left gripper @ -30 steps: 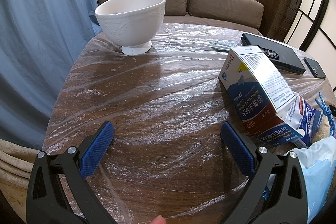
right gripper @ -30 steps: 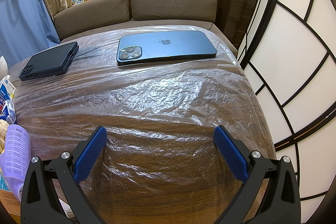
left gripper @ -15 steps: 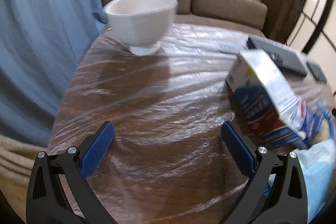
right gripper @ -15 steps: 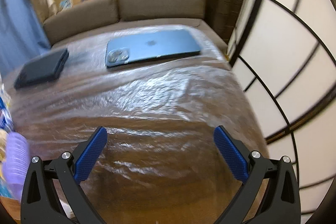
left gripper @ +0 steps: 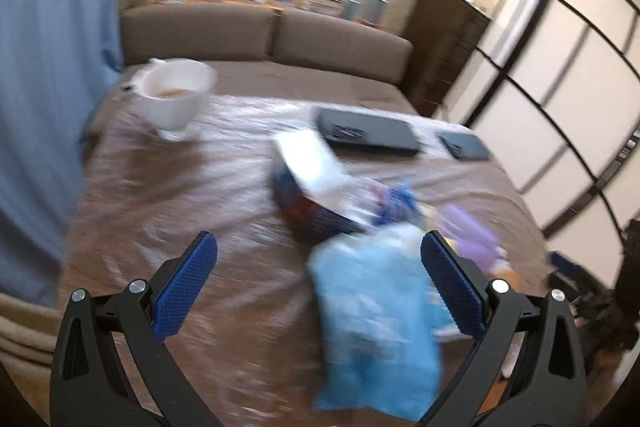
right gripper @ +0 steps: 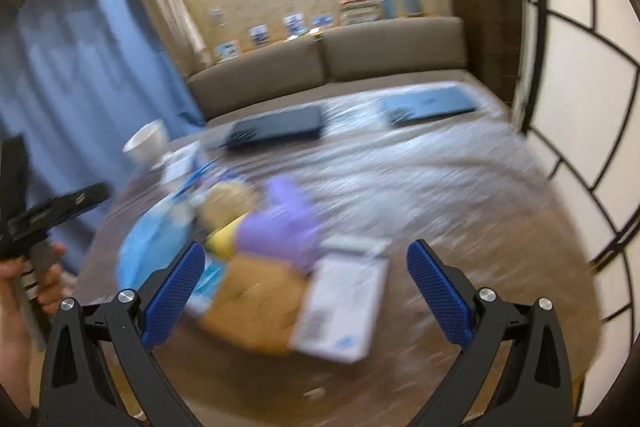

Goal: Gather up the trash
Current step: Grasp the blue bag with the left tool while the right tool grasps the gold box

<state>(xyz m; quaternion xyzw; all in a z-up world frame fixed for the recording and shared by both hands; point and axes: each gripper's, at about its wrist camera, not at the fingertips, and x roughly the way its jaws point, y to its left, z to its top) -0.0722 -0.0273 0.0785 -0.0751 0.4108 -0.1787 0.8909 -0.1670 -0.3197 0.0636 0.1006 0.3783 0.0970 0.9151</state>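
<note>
White bowl (left gripper: 176,99) holds something brownish (blurred); both tongs (left gripper: 318,287) (right gripper: 306,293) gape, empty.

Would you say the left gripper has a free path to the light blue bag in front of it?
Probably yes. The left gripper is open and holds nothing, and the light blue bag lies on the table just ahead, partly between its fingers, with nothing over it. Blur hides the details.

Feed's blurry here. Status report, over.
Left gripper and right gripper open, empty. Trash pile untouched on table. Two phones and white bowl behind it.
</note>
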